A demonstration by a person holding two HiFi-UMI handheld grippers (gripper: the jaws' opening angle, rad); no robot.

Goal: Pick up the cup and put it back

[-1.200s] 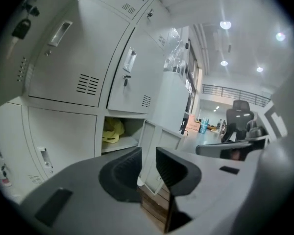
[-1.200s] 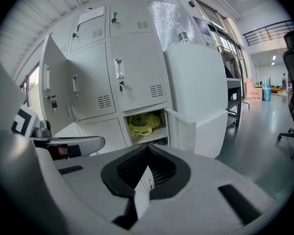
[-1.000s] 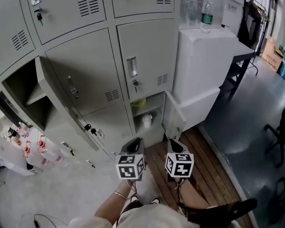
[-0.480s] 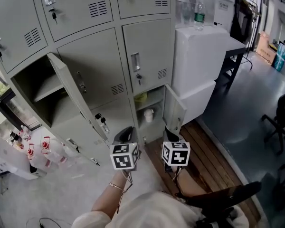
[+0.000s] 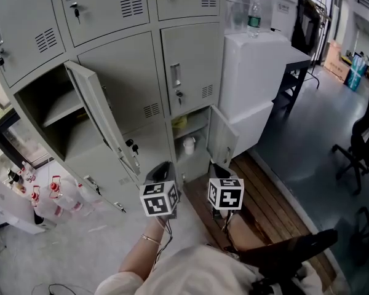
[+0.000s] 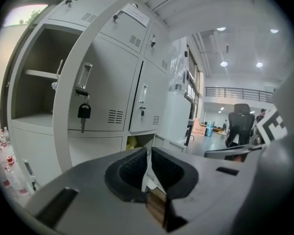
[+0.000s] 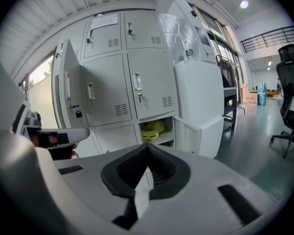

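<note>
A white cup (image 5: 189, 145) stands on the lower shelf of a small open locker (image 5: 195, 158). A yellow bundle (image 5: 180, 124) lies on the shelf above it. Both grippers hang in front of that locker, apart from it, and hold nothing. In the head view my left gripper (image 5: 163, 168) is left of the opening and my right gripper (image 5: 216, 168) is by the small door (image 5: 221, 141). The left gripper (image 6: 148, 164) has its dark pads pressed together. The right gripper (image 7: 147, 161) is shut too. Each gripper's own body hides the cup in its view; only the yellow bundle (image 7: 153, 128) shows.
A tall locker door (image 5: 101, 118) swings open at the left, with keys (image 5: 130, 146) hanging from its lock. A white cabinet (image 5: 252, 78) bearing a bottle (image 5: 253, 17) stands to the right. Spray bottles (image 5: 49, 195) sit on the floor at left. Wooden boards (image 5: 267, 204) lie underfoot; an office chair (image 5: 363, 137) stands at right.
Both grippers have drawn back from the small locker and risen a little, still shut. The head view has swung, showing more of the open upper locker. The cup has not moved.
</note>
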